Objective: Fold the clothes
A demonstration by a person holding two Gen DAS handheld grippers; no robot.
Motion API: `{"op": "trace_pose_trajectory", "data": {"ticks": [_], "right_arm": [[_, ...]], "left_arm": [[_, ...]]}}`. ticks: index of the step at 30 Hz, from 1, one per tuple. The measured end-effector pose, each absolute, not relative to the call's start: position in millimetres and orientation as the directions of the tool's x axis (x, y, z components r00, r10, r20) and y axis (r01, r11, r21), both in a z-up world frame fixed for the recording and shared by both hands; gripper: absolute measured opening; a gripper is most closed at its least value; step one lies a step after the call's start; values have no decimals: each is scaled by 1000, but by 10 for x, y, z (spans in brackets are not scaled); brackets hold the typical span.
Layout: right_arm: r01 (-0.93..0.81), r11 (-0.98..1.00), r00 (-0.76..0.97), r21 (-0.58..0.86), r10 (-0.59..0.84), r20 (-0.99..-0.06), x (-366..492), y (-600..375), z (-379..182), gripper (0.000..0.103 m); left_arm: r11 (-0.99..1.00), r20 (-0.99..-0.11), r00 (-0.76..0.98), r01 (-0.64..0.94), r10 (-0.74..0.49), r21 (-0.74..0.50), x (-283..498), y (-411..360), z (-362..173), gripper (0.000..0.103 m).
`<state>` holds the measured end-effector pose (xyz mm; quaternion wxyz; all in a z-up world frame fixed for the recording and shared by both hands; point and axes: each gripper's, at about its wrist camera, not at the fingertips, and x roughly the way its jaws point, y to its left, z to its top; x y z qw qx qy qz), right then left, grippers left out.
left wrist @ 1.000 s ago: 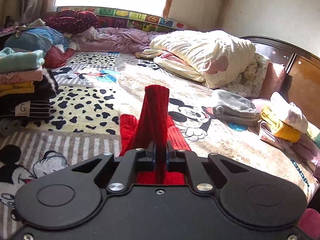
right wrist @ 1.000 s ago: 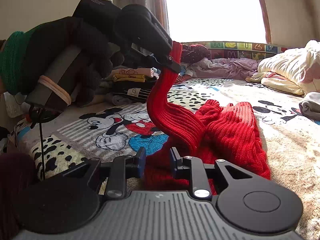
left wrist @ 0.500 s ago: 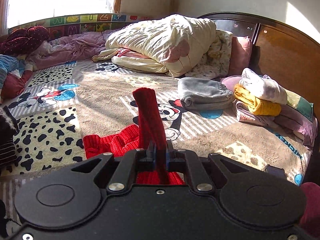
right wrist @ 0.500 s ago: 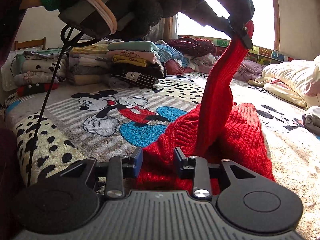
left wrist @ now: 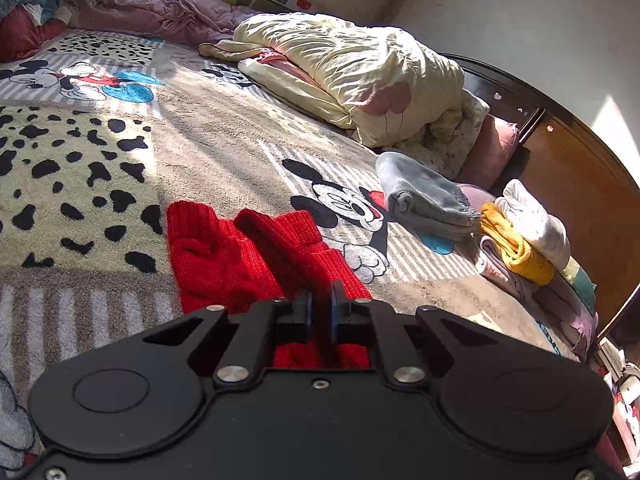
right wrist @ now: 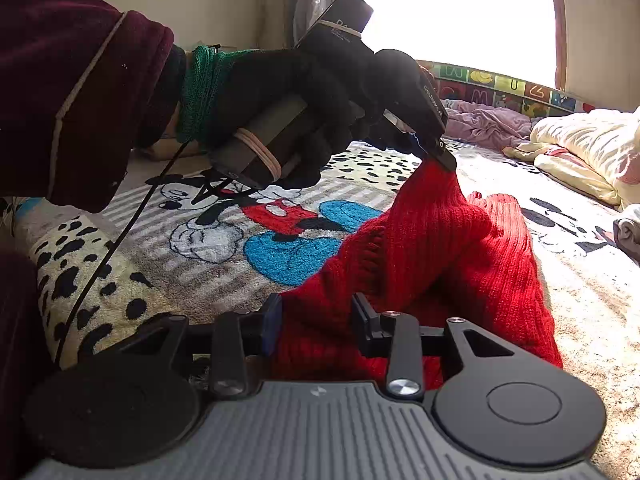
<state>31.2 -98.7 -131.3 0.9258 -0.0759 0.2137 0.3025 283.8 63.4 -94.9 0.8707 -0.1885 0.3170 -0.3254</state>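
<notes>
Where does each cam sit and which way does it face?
Left wrist: on the left tool, looking across the bed toward the headboard; only the tool, shut on the red sweater, shows.
Right wrist: on the right tool, its jaws opening around the sweater, facing the window; a gloved hand and maroon sleeve show.
Shared: sweater, cream duvet.

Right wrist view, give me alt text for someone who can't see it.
A gloved hand holds the left gripper, pinching a red knit garment above a cartoon-print blanket. The right gripper, jaws opening, straddles the garment's near edge.
</notes>
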Motion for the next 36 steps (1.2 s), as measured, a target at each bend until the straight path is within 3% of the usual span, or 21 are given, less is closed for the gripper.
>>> {"op": "trace_pose_trajectory", "data": {"ticks": [2,5,7,9,10,13,17,19,22,26,29,31,33,35,36], "right_arm": [[-595,804,723,-7,531,-442,316,-988,-1311,39],[-598,801,720,-4,535,-442,320,-987,-1313,41],[-600,800,719,-4,536,-442,323,-986,-1313,42],[-599,800,718,3,539,-441,328,-994,-1307,42],[-599,801,717,8,540,-441,331,-1001,-1302,42],[-598,801,714,23,545,-439,341,-1023,-1285,42],[-597,800,713,57,562,-420,303,-1098,-1222,42],[-590,801,710,101,574,-408,276,-1201,-1152,42],[-559,813,712,161,571,-409,262,-1406,-1065,42],[-525,845,736,104,512,-443,253,-1561,-989,41],[-476,878,787,57,454,-418,211,-1743,-873,41],[-419,907,823,47,401,-402,260,-1877,-850,41],[-370,927,843,67,365,-396,374,-1973,-862,41],[-322,937,838,135,348,-421,591,-2076,-939,41],[-298,934,829,197,355,-433,664,-2154,-971,41]], "left_arm": [[670,-394,564,451,-726,-589,2905,686,-1043,7],[812,-573,583,325,-575,-485,3091,669,-1226,10],[824,-569,606,316,-556,-470,3065,690,-1204,20],[856,-551,667,295,-502,-424,2973,713,-1095,42],[880,-547,699,277,-460,-386,2921,718,-1037,43],[905,-527,738,308,-421,-292,2657,653,-855,42],[829,-489,670,471,-559,-301,2239,412,-710,42],[804,-517,623,522,-587,-285,2083,271,-778,39],[838,-631,587,507,-507,-202,2054,140,-1122,39],[833,-590,601,480,-540,-274,2038,260,-1107,36],[839,-524,659,471,-539,-271,1816,307,-983,36],[849,-543,654,437,-526,-297,1760,300,-1088,38],[878,-595,660,439,-458,-189,1692,165,-1229,41],[882,-554,688,398,-470,-253,1608,243,-1103,39],[879,-523,707,374,-476,-295,1555,308,-1033,43]]}}
